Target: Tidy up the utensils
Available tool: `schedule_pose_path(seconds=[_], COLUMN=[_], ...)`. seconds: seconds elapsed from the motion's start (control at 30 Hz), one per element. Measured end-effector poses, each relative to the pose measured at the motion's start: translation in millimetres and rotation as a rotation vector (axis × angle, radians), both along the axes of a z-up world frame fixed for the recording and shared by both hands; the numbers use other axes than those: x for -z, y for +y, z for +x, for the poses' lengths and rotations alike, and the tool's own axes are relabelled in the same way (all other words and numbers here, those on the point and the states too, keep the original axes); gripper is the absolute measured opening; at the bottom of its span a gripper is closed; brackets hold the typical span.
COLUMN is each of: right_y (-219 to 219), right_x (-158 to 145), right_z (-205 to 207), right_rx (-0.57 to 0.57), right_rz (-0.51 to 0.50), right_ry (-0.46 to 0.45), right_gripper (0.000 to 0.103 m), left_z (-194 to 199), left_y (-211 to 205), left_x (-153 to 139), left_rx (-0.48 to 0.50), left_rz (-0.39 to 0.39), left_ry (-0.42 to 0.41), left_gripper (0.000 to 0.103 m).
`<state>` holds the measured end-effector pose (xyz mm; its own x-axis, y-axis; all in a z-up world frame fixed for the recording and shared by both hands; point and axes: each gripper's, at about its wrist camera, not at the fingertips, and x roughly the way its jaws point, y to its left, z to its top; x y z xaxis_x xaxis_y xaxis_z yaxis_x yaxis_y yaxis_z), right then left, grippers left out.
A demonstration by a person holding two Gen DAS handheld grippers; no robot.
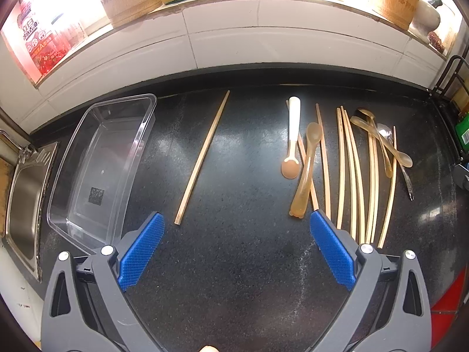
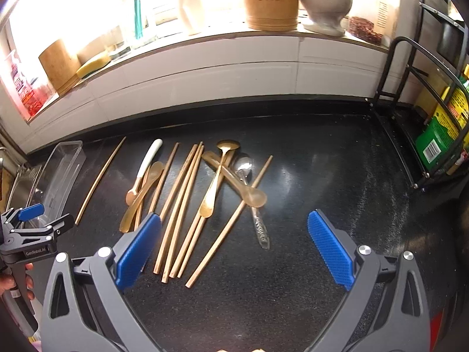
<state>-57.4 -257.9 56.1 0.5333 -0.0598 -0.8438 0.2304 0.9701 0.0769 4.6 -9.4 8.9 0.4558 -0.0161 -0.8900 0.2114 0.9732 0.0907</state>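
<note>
Beside the clear plastic bin (image 1: 99, 170) on the black counter (image 1: 240, 264), nothing had gone in yet: the bin looked bare. One lone chopstick (image 1: 202, 158) lay just off the bin's far-right side, its long axis running away from the cameras and tilted slightly. Further from the bin sat the white-handled spoon (image 1: 293, 135), the amber spoon (image 1: 306, 173), then the chopstick bundle (image 2: 181, 211) with the gold spoon (image 2: 217, 179) and steel spoon (image 2: 249, 193) crossed over it. The left gripper (image 1: 234, 246) hung over bare counter, jaws wide apart, holding nothing; the lone chopstick's near end lay just ahead of its bin-side finger, so this arm looked nearer. The right gripper (image 2: 231, 246), also spread and empty, hovered over the bundle's near ends
</note>
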Motion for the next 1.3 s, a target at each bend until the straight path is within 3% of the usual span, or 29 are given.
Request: schedule_pose_path(seconds=[0.53,0.73,0.83,1.0,1.13,1.2,1.3], right_y=[6.9,12.4,18.4,28.6,32.4,32.7,31.9], right_x=[8.1,16.2,21.1,38.1,54.3,62.0,69.9], right_z=[11.1,27.2,38.4,68.6,89.3,94.9,97.9], right_rx=[-0.019,-0.033,-0.049,-0.067,-0.069,-0.072,-0.091], right_rz=[0.018,0.041,0.03,0.082,0.132,0.153,0.183], right_ry=[0.024,0.057,0.073,0.123,0.148,0.151,0.144], right_gripper=[0.097,0.097,0.097,0.097,0.097,0.097,0.097], left_z=[15.6,32.7,43.7,74.8,93.4,104.9,120.6], left_y=[2.4,8.5,17.5,37.5,38.8,37.1,39.1], left_x=[6.9,7.3,8.6,24.9,34.7,45.5,63.6], left_rx=[0.01,0.046,0.069,0.092,0.154,0.175,0.185], left_rz=[-0.016,-0.01,-0.079,-0.176,-0.18,-0.172,-0.234], left_ry=[0.02,-0.024,-0.036,0.024,0.033,0.072,0.163], left_gripper=[0.097,0.097,0.097,0.097,0.096,0.089,0.062])
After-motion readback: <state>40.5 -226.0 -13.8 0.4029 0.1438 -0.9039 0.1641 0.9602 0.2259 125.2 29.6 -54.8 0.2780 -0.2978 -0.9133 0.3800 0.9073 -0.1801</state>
